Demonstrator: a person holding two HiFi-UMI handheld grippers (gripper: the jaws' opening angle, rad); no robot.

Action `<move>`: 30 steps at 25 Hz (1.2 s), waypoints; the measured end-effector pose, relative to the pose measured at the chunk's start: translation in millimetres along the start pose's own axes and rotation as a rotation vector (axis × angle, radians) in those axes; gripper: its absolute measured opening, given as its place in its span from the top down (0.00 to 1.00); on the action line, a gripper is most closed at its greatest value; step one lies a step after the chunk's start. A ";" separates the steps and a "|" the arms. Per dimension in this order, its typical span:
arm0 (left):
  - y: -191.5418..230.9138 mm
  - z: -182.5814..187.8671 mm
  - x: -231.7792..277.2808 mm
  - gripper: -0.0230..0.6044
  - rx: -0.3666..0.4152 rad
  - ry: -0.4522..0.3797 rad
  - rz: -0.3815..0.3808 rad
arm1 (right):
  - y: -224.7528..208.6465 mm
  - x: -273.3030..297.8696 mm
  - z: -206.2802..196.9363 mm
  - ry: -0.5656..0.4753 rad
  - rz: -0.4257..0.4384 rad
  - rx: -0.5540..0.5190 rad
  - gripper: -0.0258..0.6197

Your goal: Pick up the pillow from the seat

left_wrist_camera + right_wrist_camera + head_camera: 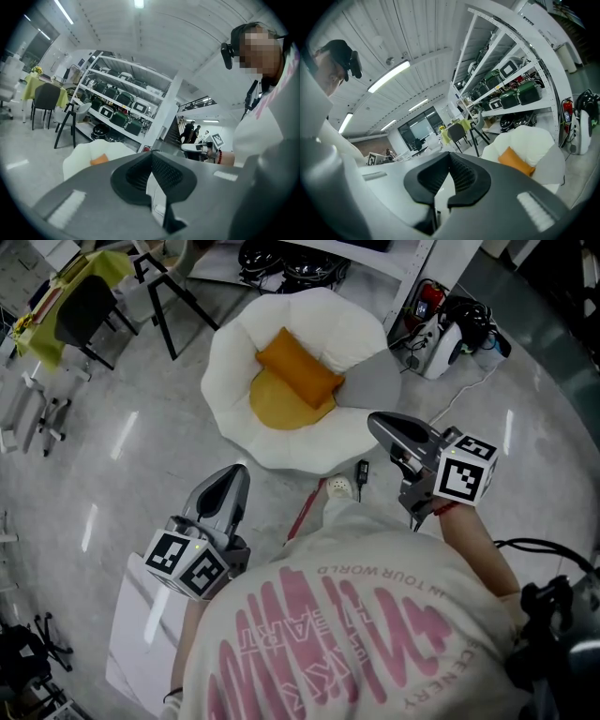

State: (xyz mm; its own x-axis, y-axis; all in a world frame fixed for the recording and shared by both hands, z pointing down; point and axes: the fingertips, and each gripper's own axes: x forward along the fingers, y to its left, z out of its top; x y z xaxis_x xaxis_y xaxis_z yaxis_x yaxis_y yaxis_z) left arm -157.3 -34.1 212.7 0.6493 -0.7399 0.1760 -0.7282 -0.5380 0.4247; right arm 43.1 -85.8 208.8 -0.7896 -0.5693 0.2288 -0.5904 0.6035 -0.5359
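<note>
An orange pillow (pixel 300 366) lies on the yellow cushion of a white petal-shaped seat (pixel 234 371) on the floor ahead. The same pillow shows small in the left gripper view (pixel 99 160) and to the right in the right gripper view (pixel 515 161). My left gripper (pixel 236 473) is held short of the seat's near left rim, jaws shut and empty. My right gripper (pixel 375 423) hovers by the seat's near right edge, also shut with nothing in it. Both are raised and apart from the pillow.
A grey mat (pixel 375 381) lies at the seat's right side. White gear and cables (pixel 441 334) sit by a shelf post at the right. A dark chair (pixel 80 310) and black stand legs (pixel 169 301) are at upper left. A white sheet (pixel 141 624) lies near my left side.
</note>
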 end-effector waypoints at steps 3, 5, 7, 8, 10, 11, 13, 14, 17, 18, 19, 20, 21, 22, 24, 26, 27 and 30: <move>9.7 5.7 20.0 0.94 -0.007 0.004 0.009 | -21.3 8.4 12.1 0.009 -0.011 -0.001 0.95; 14.7 5.4 35.0 0.94 -0.016 0.018 0.025 | -35.9 13.6 16.6 0.029 -0.009 -0.005 0.95; 19.4 0.3 53.9 0.94 -0.036 0.028 0.039 | -55.7 15.5 20.4 0.055 -0.011 -0.003 0.95; 21.1 -2.8 64.6 0.94 -0.049 0.034 0.045 | -67.7 15.8 23.0 0.065 -0.015 -0.001 0.95; 23.0 -9.6 86.2 0.94 -0.069 0.053 0.054 | -94.0 16.4 29.1 0.074 -0.024 0.012 0.95; 24.5 -13.2 97.0 0.94 -0.078 0.066 0.057 | -107.8 17.5 32.2 0.074 -0.027 0.024 0.95; 28.9 -16.9 118.8 0.94 -0.093 0.097 0.064 | -135.1 22.4 38.9 0.078 -0.036 0.053 0.95; 32.3 -17.6 129.3 0.94 -0.099 0.109 0.070 | -148.3 26.4 42.3 0.085 -0.040 0.063 0.95; 47.5 -22.8 157.1 0.94 -0.099 0.139 0.106 | -188.9 41.4 49.3 0.097 -0.043 0.090 0.95; 54.9 -27.9 165.0 0.94 -0.098 0.151 0.125 | -203.5 47.0 49.5 0.098 -0.041 0.102 0.95; 63.0 -34.1 172.3 0.94 -0.098 0.167 0.145 | -218.2 52.8 48.7 0.097 -0.038 0.117 0.95; 71.1 -40.2 179.3 0.94 -0.096 0.185 0.167 | -232.8 58.6 47.4 0.097 -0.037 0.133 0.95; 78.9 -45.7 185.9 0.94 -0.093 0.205 0.186 | -246.9 64.0 45.8 0.099 -0.040 0.148 0.95; 86.4 -50.7 192.0 0.94 -0.091 0.223 0.204 | -260.2 69.0 43.8 0.104 -0.047 0.162 0.95; 100.6 -60.3 204.7 0.94 -0.093 0.253 0.231 | -286.0 77.6 38.0 0.117 -0.066 0.189 0.95; 113.8 -71.3 220.1 0.94 -0.101 0.275 0.242 | -313.2 84.6 29.1 0.124 -0.088 0.208 0.95; 120.2 -78.4 228.1 0.94 -0.102 0.286 0.243 | -327.1 88.3 23.3 0.124 -0.100 0.215 0.95; 139.4 -106.1 249.4 0.94 -0.103 0.323 0.232 | -366.4 101.4 -0.2 0.110 -0.137 0.235 0.95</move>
State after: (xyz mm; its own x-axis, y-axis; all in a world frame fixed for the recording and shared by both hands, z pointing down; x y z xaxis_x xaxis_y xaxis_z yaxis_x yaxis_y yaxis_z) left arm -73.5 -250.8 409.9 0.5180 -0.6632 0.5402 -0.8482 -0.3168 0.4244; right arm 179.3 -364.6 428.6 -0.7259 -0.5651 0.3921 -0.6482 0.3716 -0.6646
